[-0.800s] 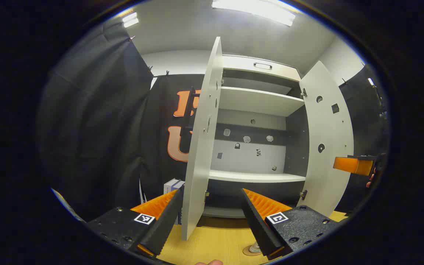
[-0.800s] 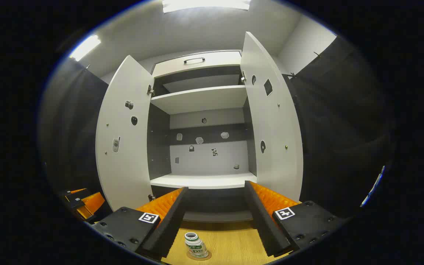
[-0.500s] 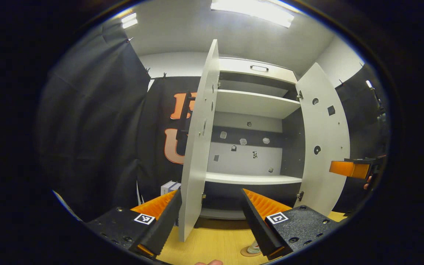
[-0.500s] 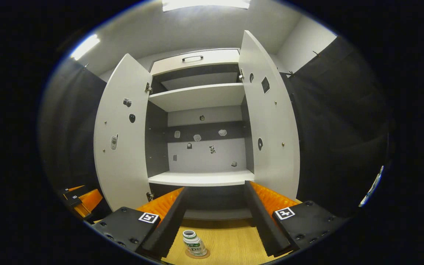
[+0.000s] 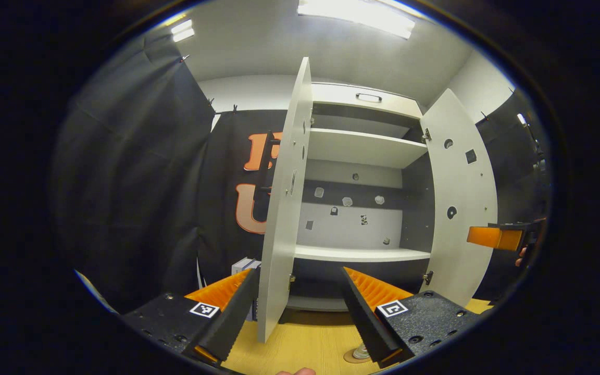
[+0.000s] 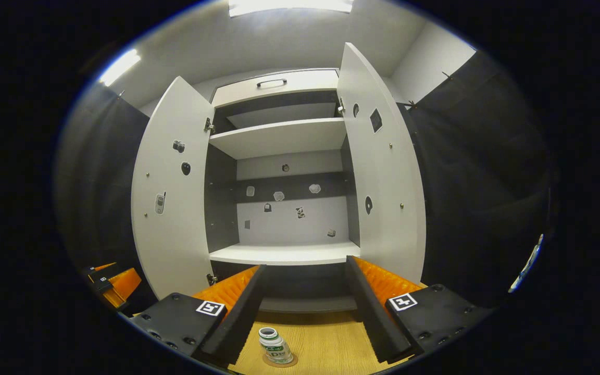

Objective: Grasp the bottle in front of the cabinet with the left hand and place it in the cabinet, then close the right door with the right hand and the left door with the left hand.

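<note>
Bottle (image 6: 274,346) upright on the table (image 6: 326,346) before the open cabinet (image 6: 284,140), untouched. Left gripper (image 5: 296,312), jaws wide and empty, sits above; bottle lies low to its right. Right gripper (image 6: 304,307) wide too.

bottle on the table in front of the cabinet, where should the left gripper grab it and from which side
Probably the bottle's straight body below the cap, left gripper coming level from the front, fingers either side. It stands upright on a round coaster, apart from the open cabinet.

Cloth-walled booth, test cabinet (image 6: 279,172)
</note>
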Available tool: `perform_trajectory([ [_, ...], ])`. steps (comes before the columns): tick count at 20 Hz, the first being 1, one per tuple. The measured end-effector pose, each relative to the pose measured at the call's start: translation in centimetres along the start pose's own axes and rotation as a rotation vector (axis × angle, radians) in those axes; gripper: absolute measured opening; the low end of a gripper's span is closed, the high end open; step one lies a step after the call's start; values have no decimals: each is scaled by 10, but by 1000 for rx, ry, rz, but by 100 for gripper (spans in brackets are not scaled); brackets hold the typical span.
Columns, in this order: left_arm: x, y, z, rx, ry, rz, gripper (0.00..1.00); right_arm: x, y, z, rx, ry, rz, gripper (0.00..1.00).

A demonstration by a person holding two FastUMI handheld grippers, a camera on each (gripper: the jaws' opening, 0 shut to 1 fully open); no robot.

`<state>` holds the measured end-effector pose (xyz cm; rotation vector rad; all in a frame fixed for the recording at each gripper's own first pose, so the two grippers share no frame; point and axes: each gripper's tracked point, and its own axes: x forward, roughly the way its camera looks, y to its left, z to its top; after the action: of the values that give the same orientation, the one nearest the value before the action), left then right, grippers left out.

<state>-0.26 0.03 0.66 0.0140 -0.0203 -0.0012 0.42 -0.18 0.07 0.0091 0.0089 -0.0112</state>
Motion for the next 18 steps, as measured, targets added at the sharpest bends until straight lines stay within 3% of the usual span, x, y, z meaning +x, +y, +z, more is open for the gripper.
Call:
perform_trajectory([
  [4,1,0,1,7,-2,2,95,0,-1,-1,6,-6,0,98],
  [7,7,-14,-1,-4,-3,-37,95,0,-5,-1,9,-1,-9,98],
  [12,27,-86,-29,-50,43,-225,95,-14,-21,4,-21,1,-36,98],
  [15,30,-140,-70,-67,105,-352,95,-24,-36,9,-50,5,-75,98],
  [18,31,-173,-123,-72,176,-404,95,-35,-50,11,-67,15,-117,98],
])
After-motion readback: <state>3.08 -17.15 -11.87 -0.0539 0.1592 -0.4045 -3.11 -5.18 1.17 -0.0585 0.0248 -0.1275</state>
